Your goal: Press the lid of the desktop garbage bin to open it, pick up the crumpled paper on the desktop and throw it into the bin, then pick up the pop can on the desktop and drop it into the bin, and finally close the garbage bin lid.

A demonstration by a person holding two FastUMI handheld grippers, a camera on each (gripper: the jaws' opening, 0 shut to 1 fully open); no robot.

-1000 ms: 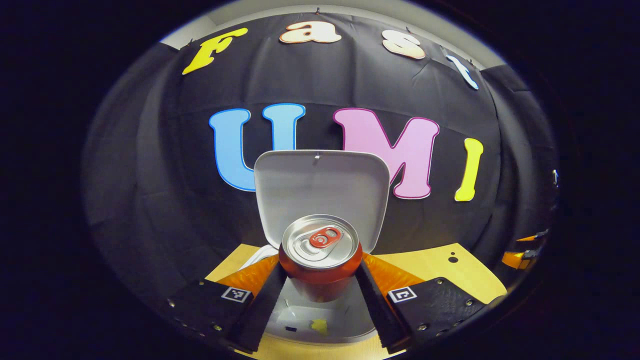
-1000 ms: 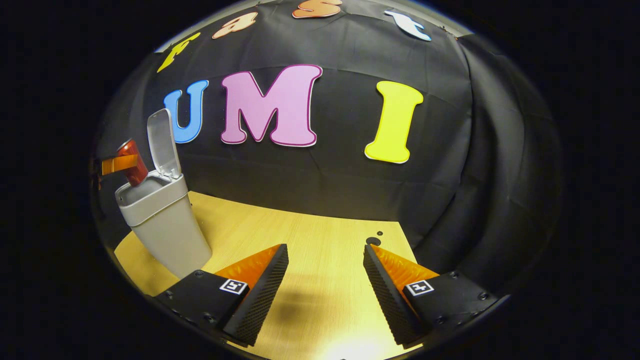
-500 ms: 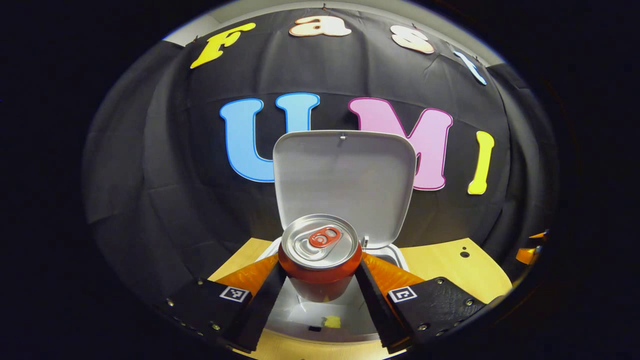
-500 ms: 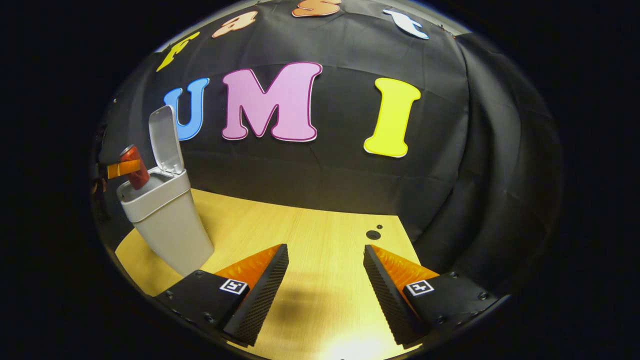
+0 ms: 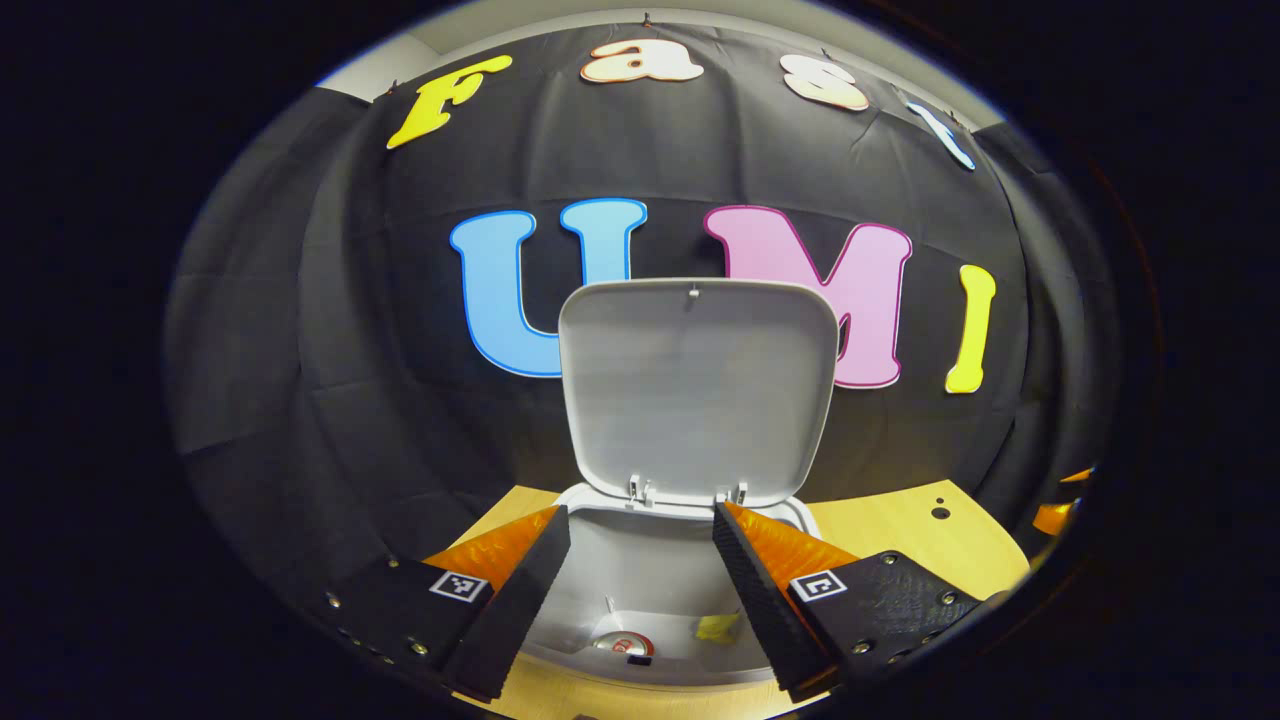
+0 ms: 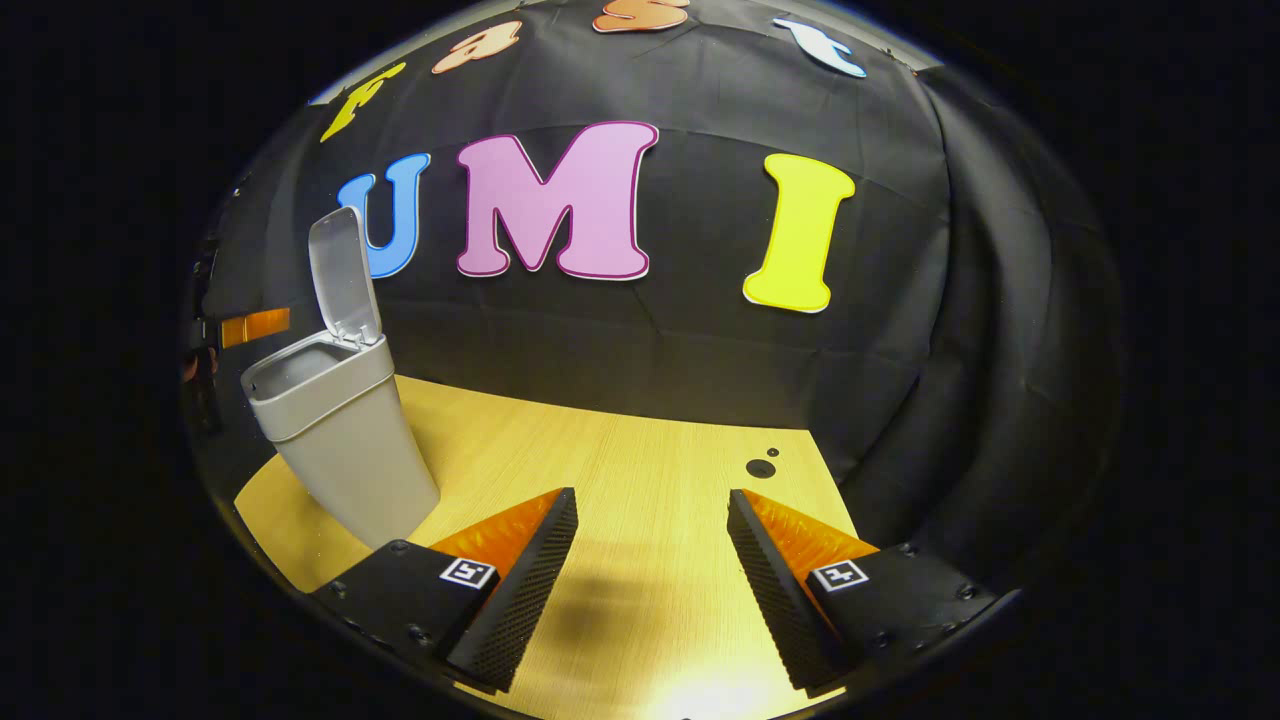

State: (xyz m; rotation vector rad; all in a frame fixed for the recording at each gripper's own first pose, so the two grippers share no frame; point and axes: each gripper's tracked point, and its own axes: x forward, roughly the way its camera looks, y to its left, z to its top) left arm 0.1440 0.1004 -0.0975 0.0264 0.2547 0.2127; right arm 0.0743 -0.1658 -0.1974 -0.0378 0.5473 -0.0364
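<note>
Hovering over open bin (image 5: pixel 672 560), left hand-held gripper (image 5: pixel 640 570) spread wide, empty; pop can (image 5: pixel 622 645) seemingly at bottom. Upright lid (image 5: pixel 697 385) straight ahead, nearer than idle, open right hand-held gripper (image 6: pixel 650 560).

pop can (image 5: pixel 622 643) mostly hidden inside bin (image 5: pixel 640 560)

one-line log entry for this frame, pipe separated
left gripper: open above bin | can: inside bin | lid: up | right gripper: open over table | remaining: close lid
</note>
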